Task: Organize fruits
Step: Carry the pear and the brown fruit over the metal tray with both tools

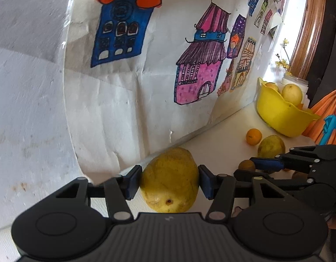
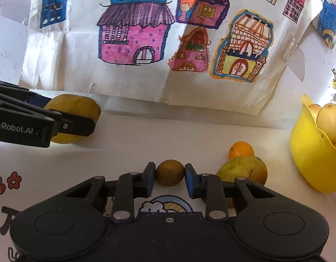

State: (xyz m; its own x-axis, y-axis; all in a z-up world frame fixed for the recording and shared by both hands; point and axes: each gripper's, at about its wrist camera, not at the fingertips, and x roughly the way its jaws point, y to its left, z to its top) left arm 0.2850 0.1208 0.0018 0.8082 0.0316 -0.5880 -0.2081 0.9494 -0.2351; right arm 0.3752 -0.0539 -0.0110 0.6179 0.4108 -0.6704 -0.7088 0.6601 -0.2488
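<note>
My left gripper (image 1: 169, 180) is shut on a large yellow pear (image 1: 170, 181), near the wall; it also shows in the right wrist view (image 2: 76, 109). My right gripper (image 2: 170, 178) is shut on a small brown round fruit (image 2: 170, 172), low over the white table. An orange (image 2: 241, 149) and a yellow-green fruit (image 2: 244, 170) lie just right of the right gripper. A yellow bowl (image 2: 307, 152) with several fruits stands at the far right; it shows in the left wrist view too (image 1: 277, 113).
A wall with a paper of coloured house drawings (image 2: 168, 43) runs along the back of the table (image 2: 146, 144). A white jar with yellow flowers (image 1: 294, 80) stands behind the bowl. An orange cloth (image 1: 325, 118) is at the right edge.
</note>
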